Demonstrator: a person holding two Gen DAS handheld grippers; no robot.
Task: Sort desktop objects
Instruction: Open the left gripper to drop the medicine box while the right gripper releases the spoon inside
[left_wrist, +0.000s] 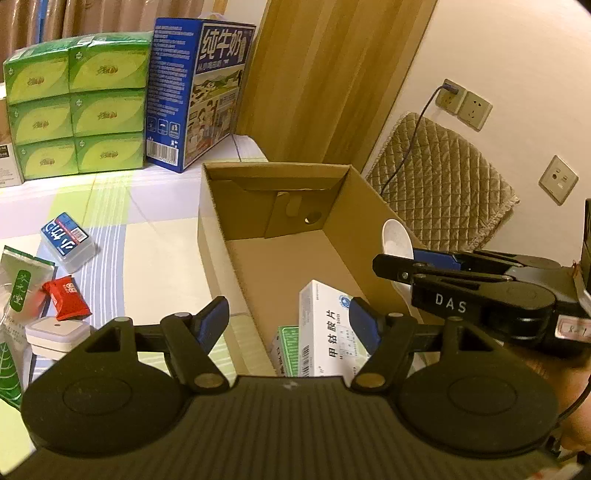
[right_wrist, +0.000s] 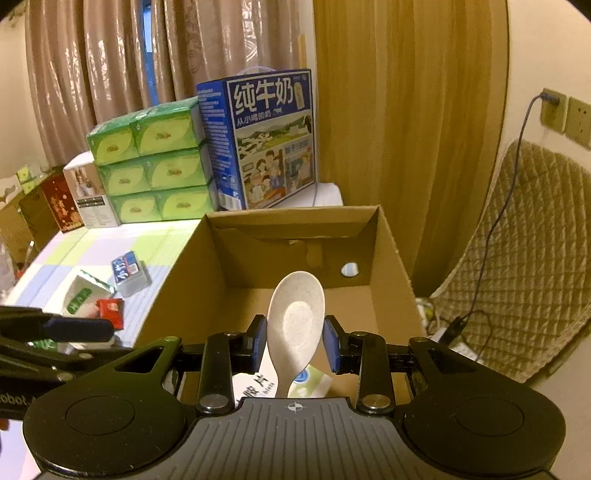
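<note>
Cardboard box (right_wrist: 391, 254): medicine box (left_wrist: 325, 328) inside. Right claw (right_wrist: 294, 341) grasping spoon (right_wrist: 295, 325) above box (left claw (left_wrist: 290, 321) released).

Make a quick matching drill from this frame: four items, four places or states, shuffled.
Items:
1. spoon
2. white medicine box
3. red packet
4. left tool

Places or states:
A. lying on the table, outside the box
B. open, holding nothing
C. between the right tool's fingers, above the cardboard box
D. inside the cardboard box

Pairs: 1-C, 2-D, 3-A, 4-B
</note>
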